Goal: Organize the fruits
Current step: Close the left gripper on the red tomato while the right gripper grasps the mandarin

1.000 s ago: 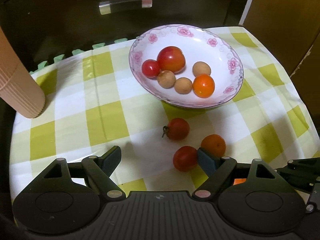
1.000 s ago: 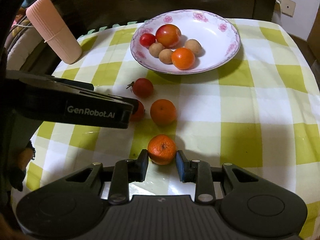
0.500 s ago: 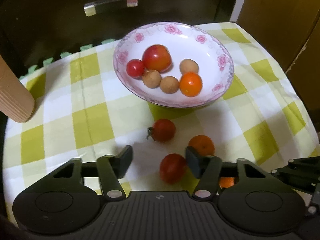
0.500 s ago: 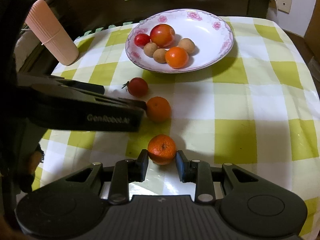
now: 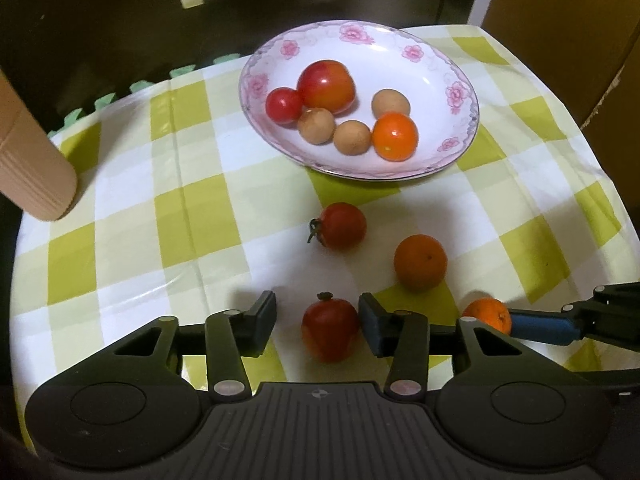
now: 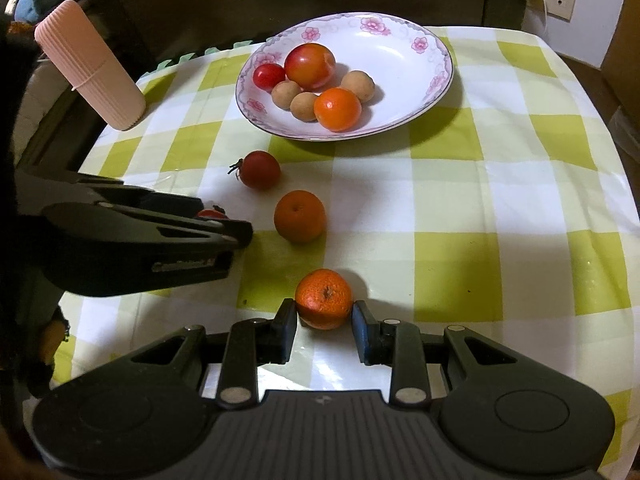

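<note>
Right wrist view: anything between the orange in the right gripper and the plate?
Yes: a second orange lies on the cloth between that orange and the plate. Right wrist view.
</note>
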Motion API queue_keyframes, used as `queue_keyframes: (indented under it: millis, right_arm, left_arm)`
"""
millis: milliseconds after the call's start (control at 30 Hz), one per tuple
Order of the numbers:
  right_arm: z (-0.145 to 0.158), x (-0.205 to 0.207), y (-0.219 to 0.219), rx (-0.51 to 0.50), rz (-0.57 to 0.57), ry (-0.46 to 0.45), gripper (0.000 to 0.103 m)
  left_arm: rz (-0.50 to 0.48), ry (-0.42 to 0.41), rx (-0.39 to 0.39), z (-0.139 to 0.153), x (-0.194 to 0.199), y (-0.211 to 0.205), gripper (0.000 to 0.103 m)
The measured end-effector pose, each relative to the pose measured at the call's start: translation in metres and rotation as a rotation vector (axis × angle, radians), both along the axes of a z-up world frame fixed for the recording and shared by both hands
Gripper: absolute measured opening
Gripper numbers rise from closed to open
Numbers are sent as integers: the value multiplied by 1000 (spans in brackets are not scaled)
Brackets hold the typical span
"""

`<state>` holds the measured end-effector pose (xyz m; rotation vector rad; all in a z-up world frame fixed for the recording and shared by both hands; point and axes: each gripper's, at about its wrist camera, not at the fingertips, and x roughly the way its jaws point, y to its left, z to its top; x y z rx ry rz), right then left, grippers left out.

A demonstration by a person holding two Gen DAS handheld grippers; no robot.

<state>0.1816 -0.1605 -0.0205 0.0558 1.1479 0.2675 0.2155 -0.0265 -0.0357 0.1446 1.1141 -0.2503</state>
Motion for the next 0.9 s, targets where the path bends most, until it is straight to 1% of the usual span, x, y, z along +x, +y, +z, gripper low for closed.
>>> queue_keyframes:
  millis: [100, 167, 300, 367, 433, 533, 600, 900]
  right_arm:
    - [1, -1, 1, -3, 2, -2, 29]
    - [1, -2, 1, -5, 4, -3, 29]
    - [2, -2, 1, -12, 0, -4, 29]
    - [2, -2, 1, -13, -4, -6, 29]
    - [3, -2, 1, -13, -5, -8, 29]
    - [2, -2, 1, -15, -7, -7, 29]
    - [1, -1, 1, -16, -9, -3, 29]
    - [2, -1, 6, -23, -2, -6, 29]
  left_arm:
    - [12, 4, -11, 2, 0, 3, 65]
    - [12, 4, -5, 1, 0, 2, 64]
    - [19, 3, 4, -2, -2, 2, 60]
    - [24, 0, 4, -3, -1, 2, 55]
    - [34, -5, 3, -2, 0, 4, 48]
    - [44, -4, -3, -1, 2, 7, 42]
    - [40, -5, 7, -1, 2, 8, 40]
    - [28, -8, 24, -1, -5, 9, 44]
